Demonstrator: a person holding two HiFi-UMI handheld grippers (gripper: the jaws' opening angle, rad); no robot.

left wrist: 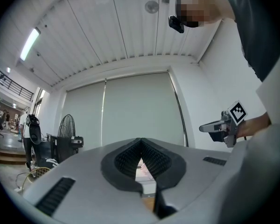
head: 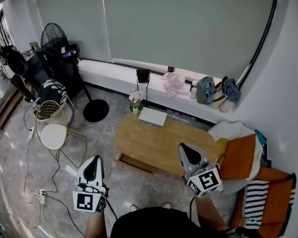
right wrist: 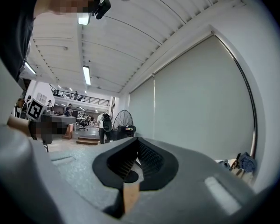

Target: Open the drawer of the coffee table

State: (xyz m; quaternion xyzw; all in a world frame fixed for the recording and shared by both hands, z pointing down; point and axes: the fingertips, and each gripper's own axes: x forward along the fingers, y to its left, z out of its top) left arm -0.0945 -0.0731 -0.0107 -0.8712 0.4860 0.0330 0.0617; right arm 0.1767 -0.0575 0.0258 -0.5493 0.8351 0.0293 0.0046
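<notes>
Held short of coffee table [head: 159, 143] near edge: left gripper [head: 95, 158], right gripper [head: 183, 148]; jaws together on both, nothing clamped. Drawer [head: 135, 163] seen as brown strip under that edge; shut or slid out not settled. Approach or retreat both fitted.

Grey tongs [head: 93, 160], black-white marker cubes [head: 88, 201]
</notes>
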